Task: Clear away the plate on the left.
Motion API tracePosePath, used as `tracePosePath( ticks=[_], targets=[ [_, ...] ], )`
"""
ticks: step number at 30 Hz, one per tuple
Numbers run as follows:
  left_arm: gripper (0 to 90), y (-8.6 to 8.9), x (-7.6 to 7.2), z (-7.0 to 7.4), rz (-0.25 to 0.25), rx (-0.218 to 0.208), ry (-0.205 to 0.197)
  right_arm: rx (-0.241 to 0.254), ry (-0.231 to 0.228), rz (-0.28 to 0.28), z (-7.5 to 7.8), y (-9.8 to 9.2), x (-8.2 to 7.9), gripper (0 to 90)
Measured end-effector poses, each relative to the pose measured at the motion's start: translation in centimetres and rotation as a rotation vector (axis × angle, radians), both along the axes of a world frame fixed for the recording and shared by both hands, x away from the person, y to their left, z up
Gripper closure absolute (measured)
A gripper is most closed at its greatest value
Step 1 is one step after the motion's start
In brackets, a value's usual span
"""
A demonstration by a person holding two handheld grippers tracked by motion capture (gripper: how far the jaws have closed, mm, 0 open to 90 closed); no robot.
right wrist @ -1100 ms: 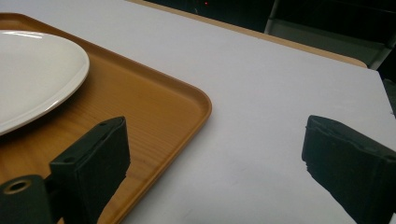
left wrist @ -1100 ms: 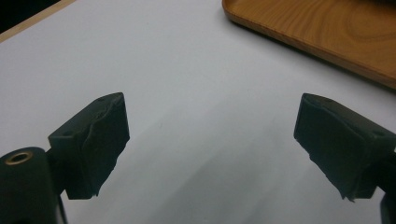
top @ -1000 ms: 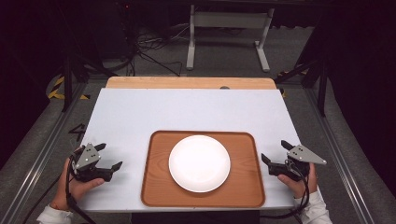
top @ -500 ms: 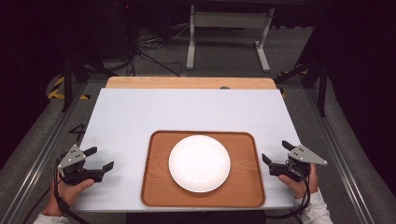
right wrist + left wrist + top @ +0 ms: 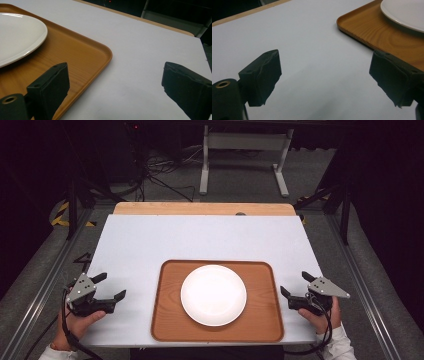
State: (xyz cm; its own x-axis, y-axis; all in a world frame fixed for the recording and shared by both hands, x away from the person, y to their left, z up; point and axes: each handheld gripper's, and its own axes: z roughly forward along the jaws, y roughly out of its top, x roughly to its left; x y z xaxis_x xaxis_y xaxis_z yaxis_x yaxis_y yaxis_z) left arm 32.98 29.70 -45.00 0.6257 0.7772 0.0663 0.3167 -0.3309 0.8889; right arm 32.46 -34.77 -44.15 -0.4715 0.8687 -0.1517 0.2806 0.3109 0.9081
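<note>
A round white plate lies in the middle of a brown wooden tray at the near edge of the pale table. My left gripper rests low over the table to the left of the tray, held in a hand, jaws spread wide with nothing between them. In the left gripper view the tray's corner and the plate's rim lie ahead to the right. My right gripper sits just off the tray's right edge, open and empty. The right gripper view has the tray and plate at the left.
The pale table top stretches bare behind the tray, ending in a wooden strip at the far edge. Metal rails run along both sides. A metal stand and cables lie on the dark floor beyond.
My left gripper has slid left and toward the near edge, away from the tray. The right gripper has stayed where it was.
</note>
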Motion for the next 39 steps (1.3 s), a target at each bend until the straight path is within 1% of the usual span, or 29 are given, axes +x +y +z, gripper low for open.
tracePosePath(
  ticks=[3,5,6,12,13,16,18,23,24,27,33,39],
  targets=[
    [11.5,0.04,-0.09,-0.09,0.003,-0.001,-0.002,0.000,-0.002,-0.002,0.10,0.09,-0.12,8.1],
    [11.4,0.04,-0.20,-0.21,0.002,-0.010,0.001,-0.006,0.001,-0.002,0.08,0.21,-0.16,8.1],
    [11.4,0.06,-0.21,-0.24,0.001,0.001,0.001,-0.007,0.001,0.001,0.06,0.28,-0.16,8.2],
    [11.4,0.00,-0.23,-0.43,0.006,0.003,0.004,-0.011,0.005,0.004,-0.05,0.31,-0.04,8.2],
    [11.4,-0.10,-0.17,-0.43,0.005,0.012,0.002,-0.009,0.004,0.002,-0.08,0.13,-0.04,8.2],
    [11.4,-0.24,-0.17,-0.42,0.000,0.012,0.001,-0.005,0.006,-0.002,-0.07,0.07,-0.05,8.2],
    [11.5,-0.29,-0.24,-0.41,0.000,0.023,-0.003,-0.006,0.003,0.002,-0.04,0.12,-0.08,8.3],
    [11.5,-0.32,-0.27,-0.42,-0.002,0.020,-0.001,-0.007,0.005,0.004,-0.05,0.22,-0.05,8.2],
    [11.5,-0.36,-0.27,-0.40,-0.004,0.028,-0.004,-0.007,0.005,0.005,-0.05,0.22,-0.05,8.2],
    [11.5,-0.37,-0.27,-0.38,-0.002,0.029,-0.004,-0.008,0.003,0.005,0.01,0.17,-0.06,8.2],
    [11.5,-0.41,-0.31,-0.25,0.001,0.032,-0.008,0.002,0.003,0.002,0.00,0.03,0.01,8.3],
    [11.5,-0.56,-0.34,-0.21,0.002,0.053,-0.010,0.003,0.005,0.000,-0.04,-0.04,0.08,8.3]
  ],
)
